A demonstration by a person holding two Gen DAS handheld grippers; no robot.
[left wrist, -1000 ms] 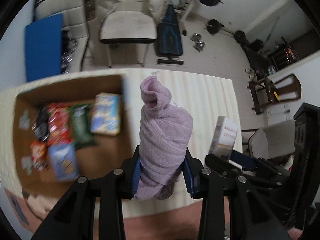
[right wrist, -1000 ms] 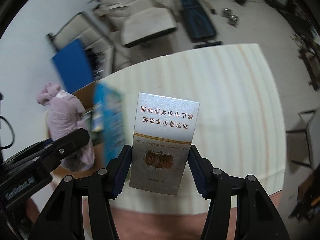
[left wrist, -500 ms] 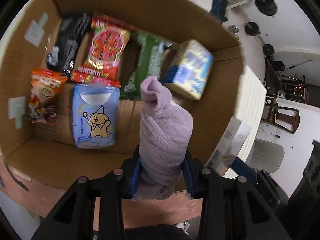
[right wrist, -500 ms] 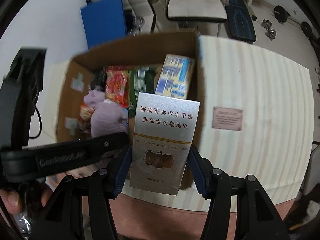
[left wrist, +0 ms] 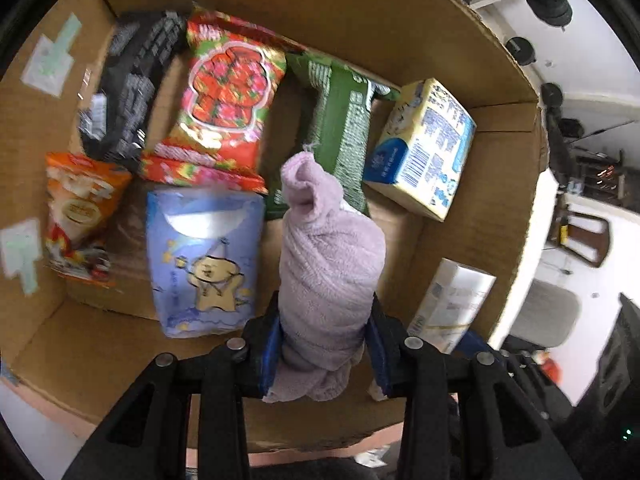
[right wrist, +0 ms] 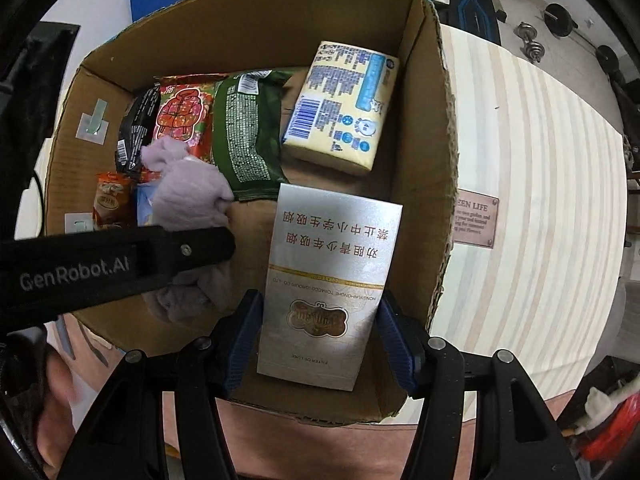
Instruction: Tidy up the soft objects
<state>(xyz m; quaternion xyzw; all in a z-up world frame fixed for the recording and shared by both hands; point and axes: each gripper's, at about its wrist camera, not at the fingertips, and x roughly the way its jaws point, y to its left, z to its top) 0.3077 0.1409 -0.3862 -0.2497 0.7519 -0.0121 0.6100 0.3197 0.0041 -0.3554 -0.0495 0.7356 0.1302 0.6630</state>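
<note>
**Left wrist view: both grippers hold items over the cardboard box**

Left wrist camera: my left gripper (left wrist: 326, 344) is clamped on a rolled lavender towel (left wrist: 328, 264), which stands up between the blue pads above the open cardboard box (left wrist: 472, 216). Below it on the box floor I see a light blue pack with a cartoon star (left wrist: 204, 264), a red snack bag (left wrist: 224, 112), a green packet (left wrist: 340, 136), a black packet (left wrist: 128, 96), an orange packet (left wrist: 76, 208), and a yellow and blue tissue pack (left wrist: 424, 148) towards the right wall.

From the right wrist camera, my right gripper (right wrist: 316, 344) grips a silver carton (right wrist: 328, 280) printed with Chinese characters, held over the box's near right corner. The towel sits just left of the carton. The box rests on a striped tablecloth (right wrist: 552, 184).
</note>
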